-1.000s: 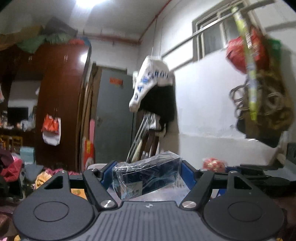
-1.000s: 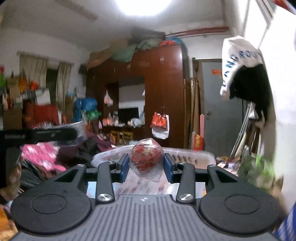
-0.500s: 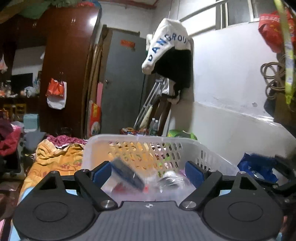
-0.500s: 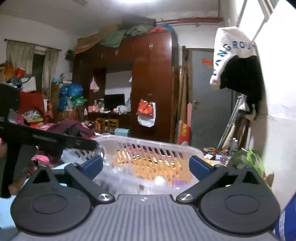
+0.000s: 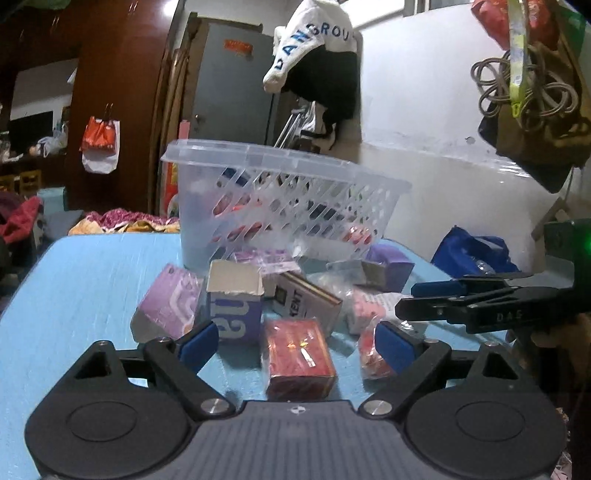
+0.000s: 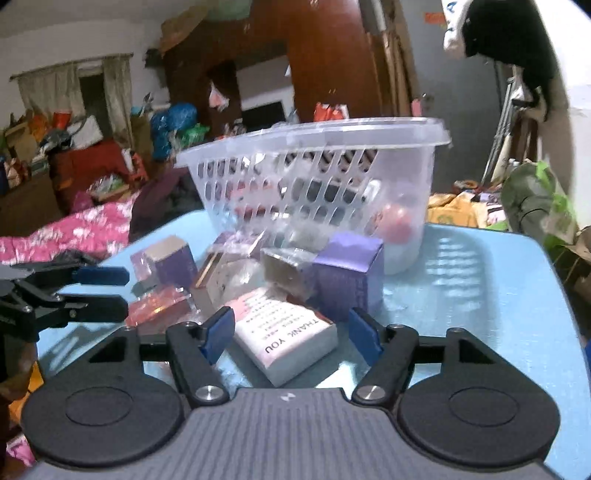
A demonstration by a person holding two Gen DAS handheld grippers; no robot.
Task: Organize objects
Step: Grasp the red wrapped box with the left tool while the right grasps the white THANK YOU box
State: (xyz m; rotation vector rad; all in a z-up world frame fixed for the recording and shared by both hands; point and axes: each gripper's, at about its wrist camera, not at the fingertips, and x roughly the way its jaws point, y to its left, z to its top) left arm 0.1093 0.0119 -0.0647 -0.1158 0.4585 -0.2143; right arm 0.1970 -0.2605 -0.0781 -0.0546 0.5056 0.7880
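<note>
A blue bench [image 5: 92, 280] is carrying a clear basket [image 5: 280, 206], already holding some items. The left hand-held gripper [image 5: 295, 341], its empty jaws just widening, is framing a red box [image 5: 299, 358]. The right hand-held gripper [image 6: 291, 332], jaws just narrowing, is straddling a white box [image 6: 288, 332] untouched. Next: closing, lifting; purple boxes [image 6: 347, 277] are crowding close.

A white garment [image 5: 314, 33] with blue lettering is hanging against the far wall. A red-and-white bag [image 5: 100, 144] is dangling from the dark wardrobe [image 5: 118, 92], and pink bedding [image 6: 70, 236] is lying beyond the surface's left edge.
</note>
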